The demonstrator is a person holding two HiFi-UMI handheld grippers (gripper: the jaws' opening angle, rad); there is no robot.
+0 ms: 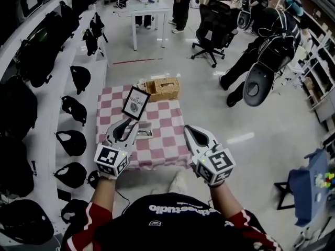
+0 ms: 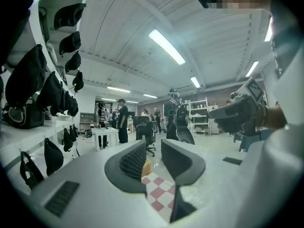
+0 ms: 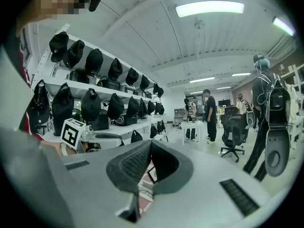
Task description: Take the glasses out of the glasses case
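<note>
A small table with a pink-and-white checked cloth [image 1: 157, 120] stands in front of me. On its near left part lies a grey object [image 1: 146, 132], possibly the glasses case, half hidden by my left gripper [image 1: 129, 123]. No glasses can be made out. The left gripper [image 2: 153, 151] hovers over the cloth [image 2: 159, 190] with a narrow gap between its jaws and nothing in it. My right gripper [image 1: 188, 129] hangs at the table's near right corner. Its jaws [image 3: 150, 148] meet at the tips and hold nothing.
A wicker basket [image 1: 163, 88] sits at the table's far edge, with a tilted "NATURE" card [image 1: 136, 103] in front of it. Shelves of black bags [image 1: 31, 103] line the left. Office chair [image 1: 213, 25], white table [image 1: 149, 9] and people stand beyond.
</note>
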